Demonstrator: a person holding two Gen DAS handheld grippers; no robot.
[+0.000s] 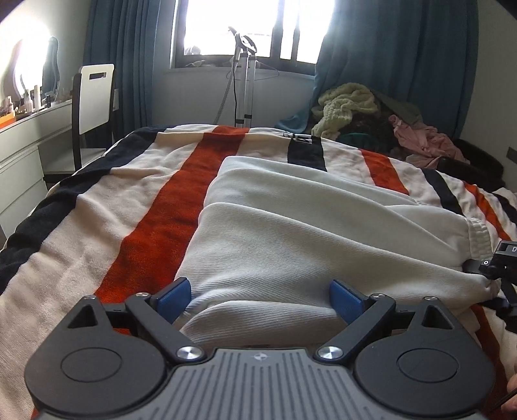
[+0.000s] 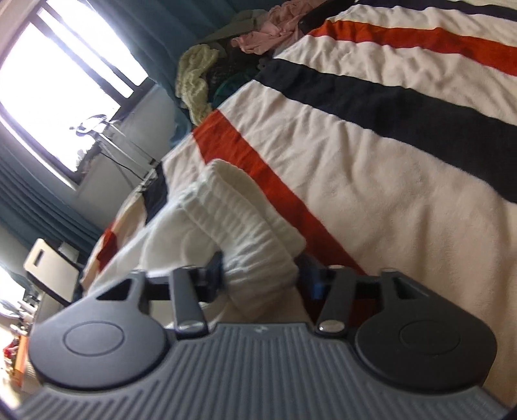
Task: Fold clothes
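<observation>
- Left gripper [image 1: 260,299] jaws spread wide, a fold of the white garment [image 1: 290,232] bulging between them, pads apart from it.
- Right gripper [image 2: 261,274] jaws straddle the garment's elastic waistband [image 2: 245,226]; pinch unclear, blurred.
- Garment lies on the striped bed [image 1: 145,200].

Daylight floods through the overexposed window [image 1: 255,29] ahead of the hand-held gripper, leaving the curtains [image 1: 397,61] dim. Fisheye bending curves the edges; the right wrist view is tilted and motion-blurred.
</observation>
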